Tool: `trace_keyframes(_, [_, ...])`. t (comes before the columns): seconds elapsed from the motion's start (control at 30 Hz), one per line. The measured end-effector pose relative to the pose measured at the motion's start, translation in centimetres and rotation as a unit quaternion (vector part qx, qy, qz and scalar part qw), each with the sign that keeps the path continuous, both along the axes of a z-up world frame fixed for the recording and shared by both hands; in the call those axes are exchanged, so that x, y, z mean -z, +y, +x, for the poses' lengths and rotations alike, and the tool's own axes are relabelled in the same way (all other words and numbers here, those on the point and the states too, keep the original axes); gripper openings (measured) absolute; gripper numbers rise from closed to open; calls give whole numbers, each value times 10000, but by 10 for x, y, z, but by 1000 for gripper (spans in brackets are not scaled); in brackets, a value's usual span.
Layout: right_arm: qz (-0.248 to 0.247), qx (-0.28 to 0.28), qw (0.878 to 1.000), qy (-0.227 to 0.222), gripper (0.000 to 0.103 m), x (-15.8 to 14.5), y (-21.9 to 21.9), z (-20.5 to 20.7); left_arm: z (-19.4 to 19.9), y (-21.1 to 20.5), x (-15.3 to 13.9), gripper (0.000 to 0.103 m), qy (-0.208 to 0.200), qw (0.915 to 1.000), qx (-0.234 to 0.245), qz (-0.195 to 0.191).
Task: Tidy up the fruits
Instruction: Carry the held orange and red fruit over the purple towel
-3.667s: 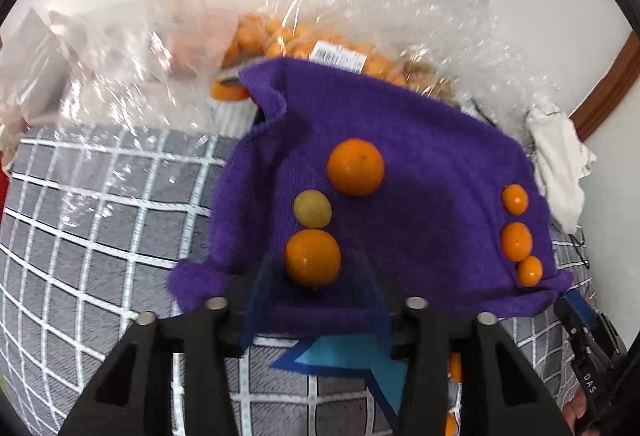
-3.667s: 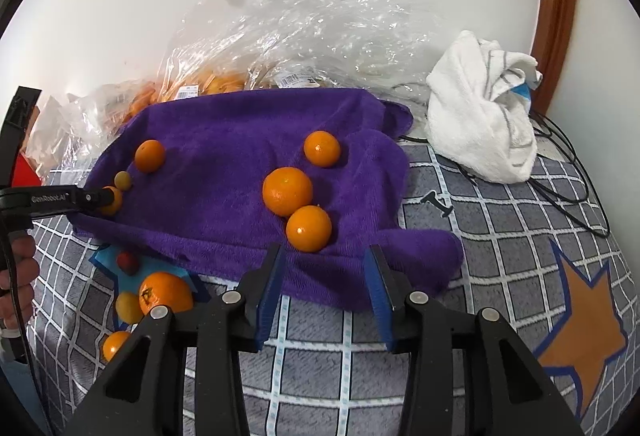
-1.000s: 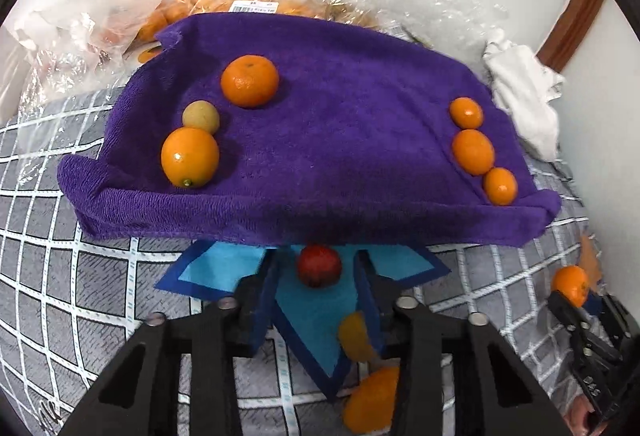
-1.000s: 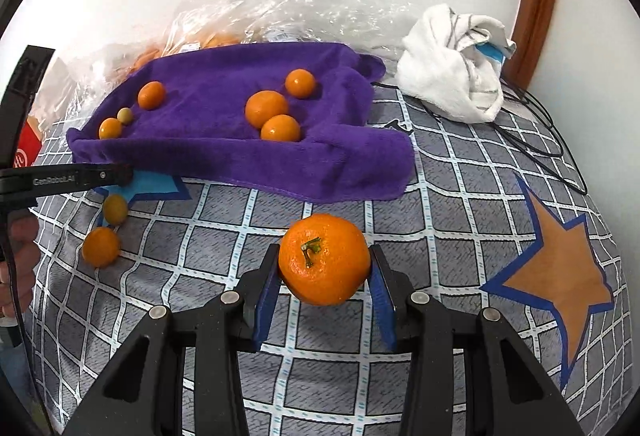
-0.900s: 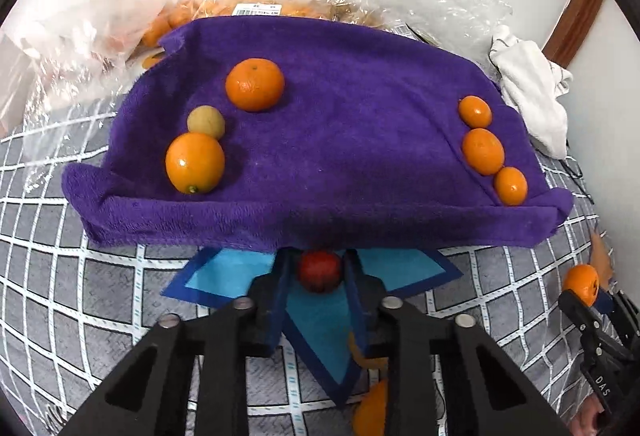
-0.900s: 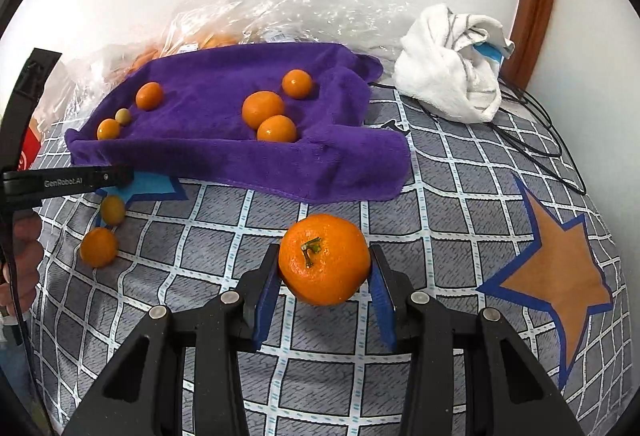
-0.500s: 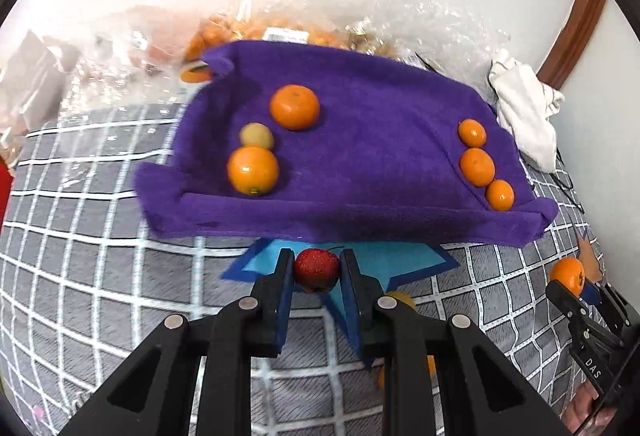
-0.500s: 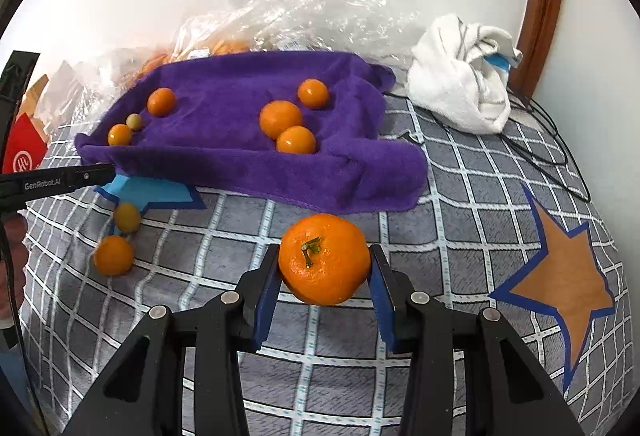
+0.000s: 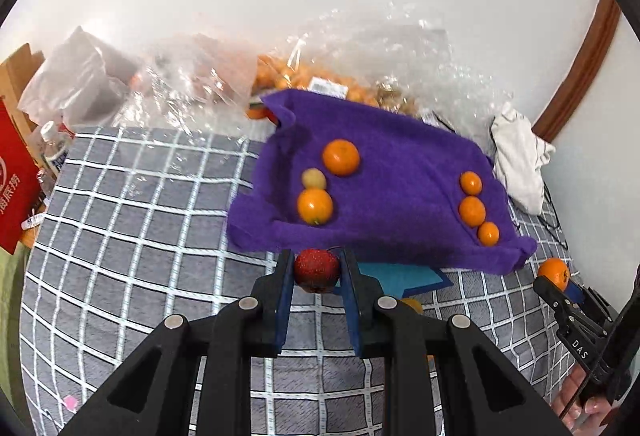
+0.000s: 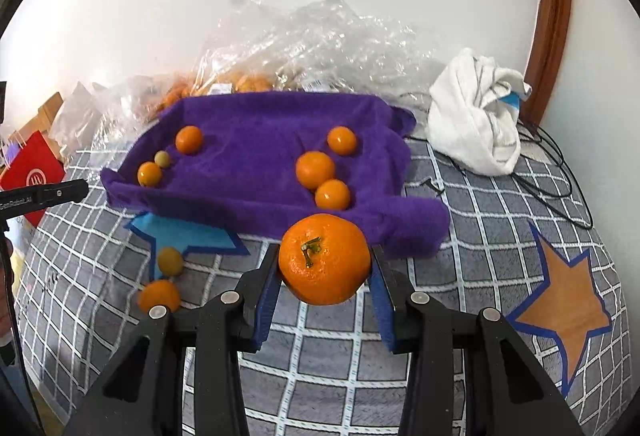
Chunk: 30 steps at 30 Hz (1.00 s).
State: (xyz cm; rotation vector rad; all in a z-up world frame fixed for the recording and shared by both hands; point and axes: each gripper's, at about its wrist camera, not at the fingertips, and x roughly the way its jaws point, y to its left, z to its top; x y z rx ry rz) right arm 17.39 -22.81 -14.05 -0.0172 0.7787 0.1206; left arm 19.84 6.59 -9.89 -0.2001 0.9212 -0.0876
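Note:
My left gripper (image 9: 317, 272) is shut on a small red fruit (image 9: 316, 270), held above the grey checked cloth just in front of the purple towel (image 9: 392, 164). My right gripper (image 10: 325, 264) is shut on a large mandarin (image 10: 324, 258), stem toward the camera, lifted before the purple towel (image 10: 248, 152). On the towel lie two groups of fruit: two oranges and a small yellowish fruit (image 9: 313, 178) at the left, three small oranges (image 9: 472, 211) at the right. Two loose fruits (image 10: 164, 278) rest on the cloth by a blue star patch (image 10: 188, 232).
Crumpled clear plastic bags (image 9: 360, 52) with more oranges lie behind the towel against the white wall. A white rag (image 10: 476, 124) and black cables sit at the right. A red box (image 9: 16, 180) stands at the left edge. A hand (image 9: 588, 406) shows at the lower right.
The left gripper closed on the red fruit and lifted it off the blue star patch, swinging left. The right gripper rose a little with the mandarin still held.

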Motion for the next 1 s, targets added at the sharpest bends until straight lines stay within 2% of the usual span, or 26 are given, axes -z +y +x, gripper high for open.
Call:
trace_keyframes(0.3, [56,-88,9999,-124,42,-13,12,19,4,15,-10,22,-106,9998,-121,-94])
trace_keyframes(1.0, [96,-382,9983,429,42,34,58,102,39,30,7,22,32,9997,-188,-164])
